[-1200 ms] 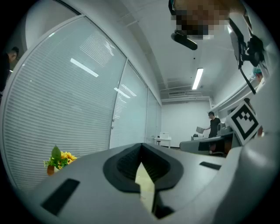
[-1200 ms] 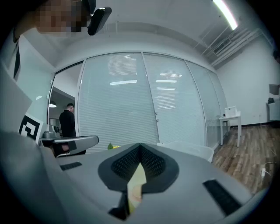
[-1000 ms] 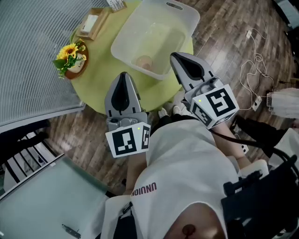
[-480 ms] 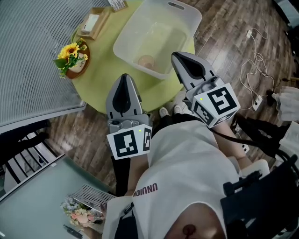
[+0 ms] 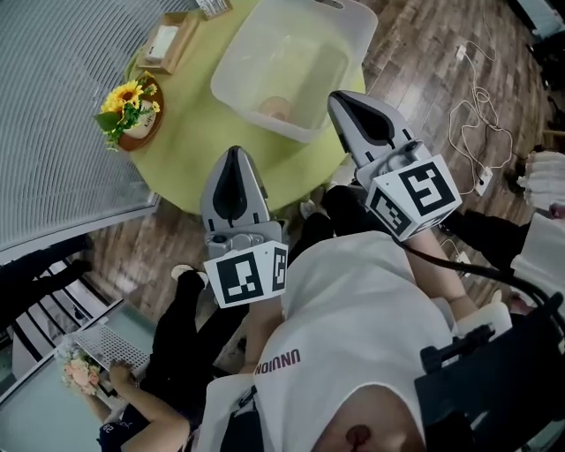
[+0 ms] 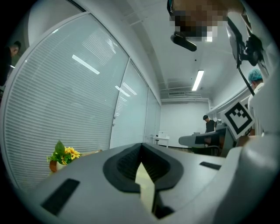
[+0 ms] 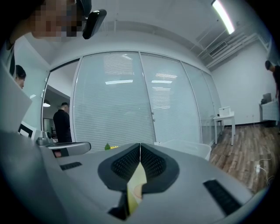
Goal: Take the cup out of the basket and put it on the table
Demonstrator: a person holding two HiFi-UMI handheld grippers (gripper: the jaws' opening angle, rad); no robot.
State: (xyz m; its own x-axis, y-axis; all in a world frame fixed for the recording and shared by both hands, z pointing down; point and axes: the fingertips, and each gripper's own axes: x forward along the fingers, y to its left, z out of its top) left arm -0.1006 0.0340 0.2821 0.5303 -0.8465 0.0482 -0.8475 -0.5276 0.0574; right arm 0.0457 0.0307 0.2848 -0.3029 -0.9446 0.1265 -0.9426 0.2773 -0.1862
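A pale peach cup sits inside the translucent white basket, near its front wall, on the round yellow-green table. My left gripper is shut and empty, its tip over the table's front edge, left of and nearer than the basket. My right gripper is also shut and empty, with its tip beside the basket's front right corner. In the left gripper view the jaws meet with nothing between them. In the right gripper view the shut gripper points past the basket's rim.
A potted sunflower and a small wooden box stand at the table's left. White cables lie on the wooden floor at right. A person carrying flowers stands at lower left, beside a glass wall with blinds.
A person with a bunch of flowers has walked into the lower left of the head view. Both grippers stay shut in nearly the same place; the view has shifted slightly.
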